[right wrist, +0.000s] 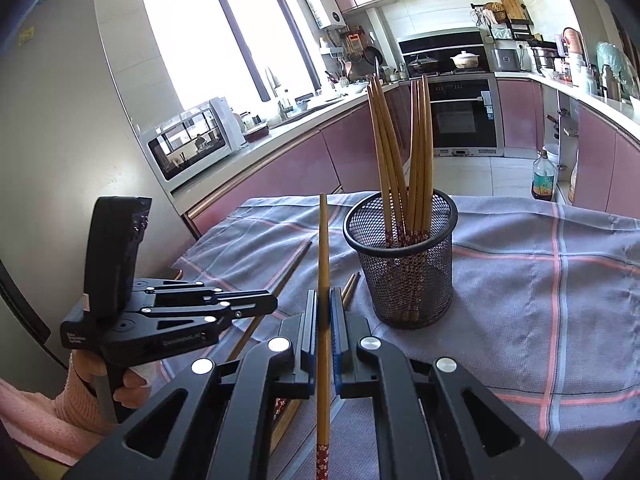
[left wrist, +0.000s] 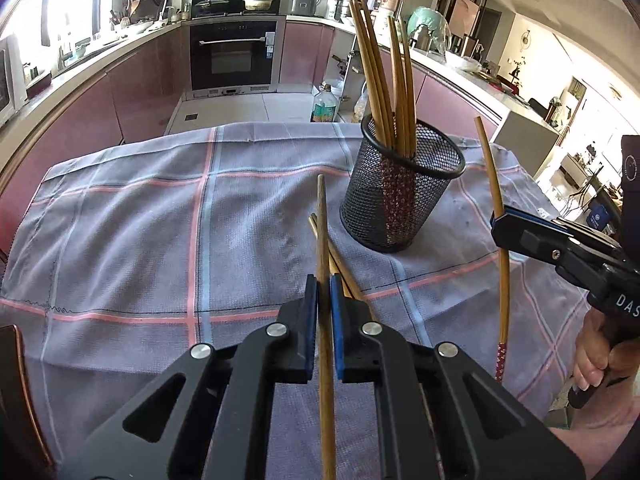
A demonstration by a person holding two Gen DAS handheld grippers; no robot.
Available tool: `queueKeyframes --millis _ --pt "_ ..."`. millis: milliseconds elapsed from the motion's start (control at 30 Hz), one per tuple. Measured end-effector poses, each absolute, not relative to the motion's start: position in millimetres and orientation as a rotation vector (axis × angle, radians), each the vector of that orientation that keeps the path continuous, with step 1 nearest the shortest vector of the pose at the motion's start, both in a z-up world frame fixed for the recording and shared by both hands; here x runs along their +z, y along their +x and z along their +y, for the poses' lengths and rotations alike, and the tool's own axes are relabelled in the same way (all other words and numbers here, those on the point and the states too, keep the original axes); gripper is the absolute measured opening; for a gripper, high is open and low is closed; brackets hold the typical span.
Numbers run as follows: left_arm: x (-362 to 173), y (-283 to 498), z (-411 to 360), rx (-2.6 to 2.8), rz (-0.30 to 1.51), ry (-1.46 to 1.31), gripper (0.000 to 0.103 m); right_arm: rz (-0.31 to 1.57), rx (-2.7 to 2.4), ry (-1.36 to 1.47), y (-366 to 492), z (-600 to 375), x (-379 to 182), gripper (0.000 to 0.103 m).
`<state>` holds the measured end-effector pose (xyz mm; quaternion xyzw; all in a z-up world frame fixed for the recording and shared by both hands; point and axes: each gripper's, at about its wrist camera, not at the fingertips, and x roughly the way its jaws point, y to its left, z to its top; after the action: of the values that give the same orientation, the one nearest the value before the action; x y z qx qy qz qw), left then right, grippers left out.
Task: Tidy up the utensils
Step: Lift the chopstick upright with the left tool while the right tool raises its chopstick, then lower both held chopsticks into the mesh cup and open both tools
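A black mesh cup (left wrist: 400, 190) stands on the checked cloth and holds several wooden chopsticks (left wrist: 384, 76) upright; it also shows in the right wrist view (right wrist: 402, 258). My left gripper (left wrist: 324, 290) is shut on one chopstick (left wrist: 322, 240), near the cup's left front. My right gripper (right wrist: 324, 304) is shut on another chopstick (right wrist: 323, 248) with a red patterned end, held upright to the right of the cup (left wrist: 496, 184). A couple of loose chopsticks (left wrist: 340, 268) lie on the cloth beside the cup's base.
The blue-grey checked cloth (left wrist: 160, 220) covers the table. Kitchen counters, an oven (left wrist: 234, 54), a microwave (right wrist: 192, 142) and a bottle (left wrist: 324, 106) on the floor lie beyond the table's far edge. A dark tray edge (right wrist: 286, 420) shows under the right gripper.
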<state>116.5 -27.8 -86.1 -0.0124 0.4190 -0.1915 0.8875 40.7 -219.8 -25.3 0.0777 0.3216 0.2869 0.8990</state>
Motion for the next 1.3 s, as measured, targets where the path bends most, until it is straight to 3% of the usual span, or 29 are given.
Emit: queueKeyframes --millis 1300 --pt "-16 73 -8 -0.480 0.704 -0.096 0.007 0.563 0.612 0.149 34 -221 6 0.005"
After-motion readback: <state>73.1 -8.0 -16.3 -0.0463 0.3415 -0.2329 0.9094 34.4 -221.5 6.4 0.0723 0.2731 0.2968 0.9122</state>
